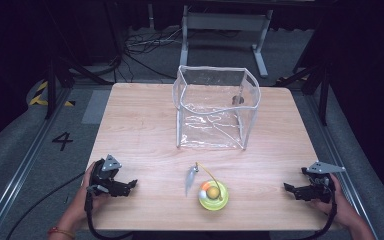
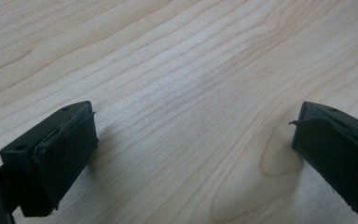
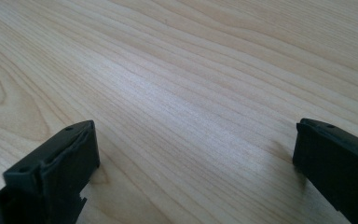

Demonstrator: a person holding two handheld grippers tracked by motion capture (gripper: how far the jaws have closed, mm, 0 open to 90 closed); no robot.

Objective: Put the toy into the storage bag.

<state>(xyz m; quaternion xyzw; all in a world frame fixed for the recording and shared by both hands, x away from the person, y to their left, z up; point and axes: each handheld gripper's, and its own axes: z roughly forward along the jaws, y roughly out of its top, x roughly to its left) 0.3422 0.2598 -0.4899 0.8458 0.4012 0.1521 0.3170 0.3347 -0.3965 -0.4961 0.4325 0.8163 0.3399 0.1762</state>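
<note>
Bare wooden table between both grippers' released jaws, high view adds yellow toy, clear bag

Yellow-green toy, clear bag, light woodgrain table

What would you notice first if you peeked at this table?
First, the big see-through plastic bag, standing open toward the far side of the wooden table. Next, the bright yellow-green toy near the front edge, with a small silvery piece lying just left of it. A hand-held gripper sits at each front corner, the left one and the right one, both with jaws open and nothing between them.
</note>
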